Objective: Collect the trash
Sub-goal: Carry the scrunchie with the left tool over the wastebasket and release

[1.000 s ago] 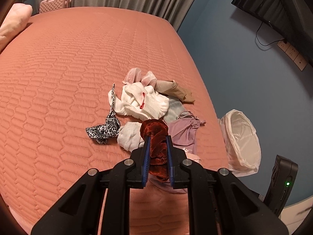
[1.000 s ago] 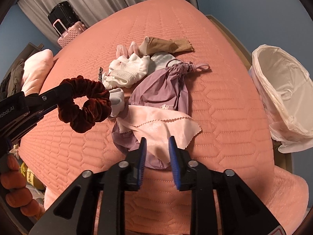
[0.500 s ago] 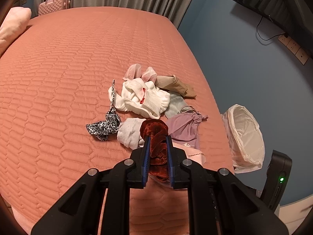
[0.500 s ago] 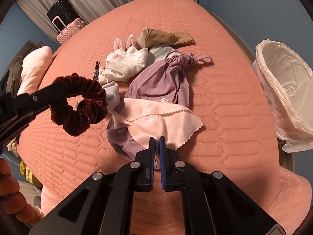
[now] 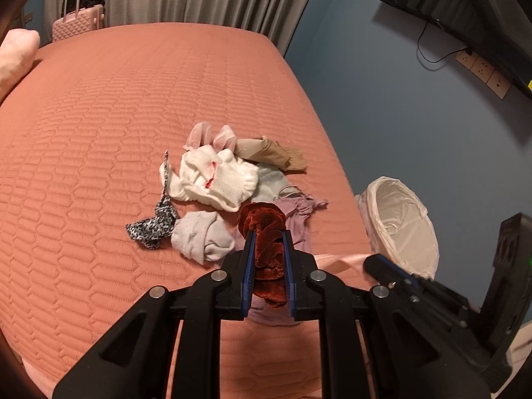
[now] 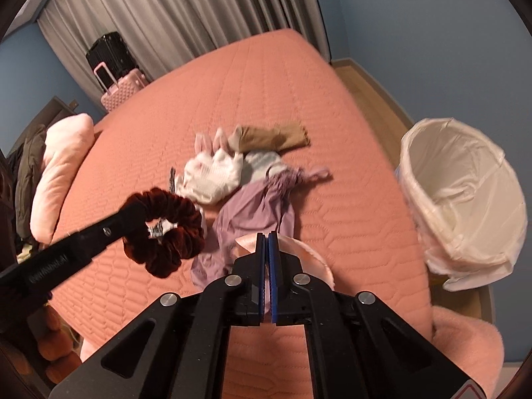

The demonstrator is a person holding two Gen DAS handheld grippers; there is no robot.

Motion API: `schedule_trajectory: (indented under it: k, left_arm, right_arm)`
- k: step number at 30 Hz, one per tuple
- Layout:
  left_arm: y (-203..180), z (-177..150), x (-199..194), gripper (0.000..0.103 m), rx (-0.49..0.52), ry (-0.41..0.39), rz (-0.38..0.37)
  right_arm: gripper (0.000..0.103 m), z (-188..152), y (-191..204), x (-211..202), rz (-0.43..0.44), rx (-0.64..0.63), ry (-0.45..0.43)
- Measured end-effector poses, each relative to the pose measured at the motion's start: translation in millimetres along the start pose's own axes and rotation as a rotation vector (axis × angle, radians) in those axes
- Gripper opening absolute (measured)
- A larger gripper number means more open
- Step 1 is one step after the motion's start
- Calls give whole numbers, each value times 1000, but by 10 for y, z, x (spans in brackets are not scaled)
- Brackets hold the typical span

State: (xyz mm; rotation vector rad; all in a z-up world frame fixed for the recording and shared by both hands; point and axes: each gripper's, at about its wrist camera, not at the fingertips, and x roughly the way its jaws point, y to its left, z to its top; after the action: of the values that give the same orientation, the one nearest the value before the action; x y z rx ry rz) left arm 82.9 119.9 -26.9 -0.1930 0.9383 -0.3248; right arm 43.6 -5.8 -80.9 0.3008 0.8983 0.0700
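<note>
bed: salmon quilted cover | on it: clothes pile | pink pillow

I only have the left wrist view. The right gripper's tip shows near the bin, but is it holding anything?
Observer: Yes. The right gripper has its jaws shut on the pink cloth.
Operator: How is the scrunchie gripped?
Observer: The left gripper pinches one side of the scrunchie; the rest hangs as an open ring.
Operator: Anything beyond the pillow?
Observer: A dark jacket lies beside the pillow.
</note>
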Motion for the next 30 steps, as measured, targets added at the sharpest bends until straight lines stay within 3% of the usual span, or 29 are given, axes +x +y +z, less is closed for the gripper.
schedule_trajectory:
  k: [14,30]
  left_arm:
    - [-896,277,56,15,137,-41,-98]
    - [-2190,466,561,17,291,14,-270]
  right_arm:
    - [2,543,-649,-787,-79,61,-197]
    - [2,767,-1668,-1187,-197,171,-264]
